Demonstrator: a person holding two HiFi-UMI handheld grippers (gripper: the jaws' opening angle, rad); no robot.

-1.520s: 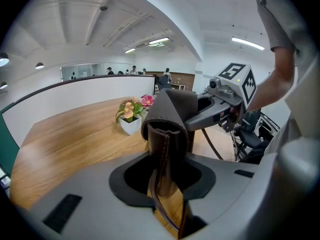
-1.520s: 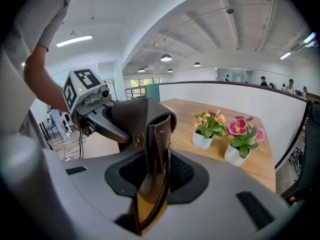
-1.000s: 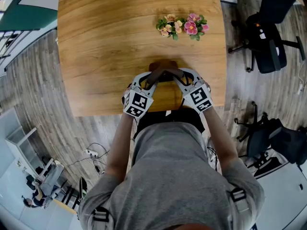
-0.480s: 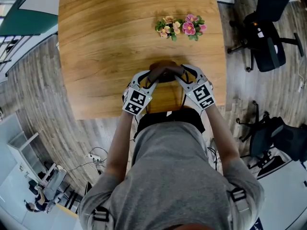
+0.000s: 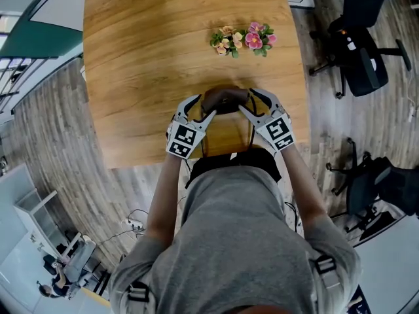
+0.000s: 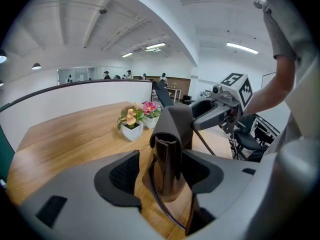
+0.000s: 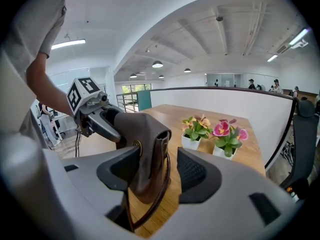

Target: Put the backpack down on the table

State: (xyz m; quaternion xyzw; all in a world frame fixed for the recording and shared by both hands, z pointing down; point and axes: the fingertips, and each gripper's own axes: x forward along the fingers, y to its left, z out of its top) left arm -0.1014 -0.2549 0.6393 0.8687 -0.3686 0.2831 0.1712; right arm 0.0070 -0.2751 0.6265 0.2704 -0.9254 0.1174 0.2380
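the backpack (image 5: 224,101), small and of brown leather, stands upright on the wooden table (image 5: 144,57), close to the edge nearest the person and well short of the two little flower pots (image 5: 239,38) further along the top. its bottom looks to rest on the wood, so the setting-down seems all but done.

the bag's width runs across the person's front, and each end of it sits inside a pair of jaws. the left gripper (image 5: 204,107) comes in on its left end and the right gripper (image 5: 249,101) on its right end, both pointing inward and somewhat downward, about equally near.

both grippers are letting go. the left gripper's jaws are opening with the folded leather top between them, and a clear gap shows beside its left pad. the right gripper's jaws are opening too, with daylight at the pad toward the flowers, though the leather lies just against the other jaw. a thin strap loops down under the bag on the person's side.

what comes next likely depends on drawing each gripper back along its own line, outward and toward the person, so that no jaw drags the top flap or catches the strap.
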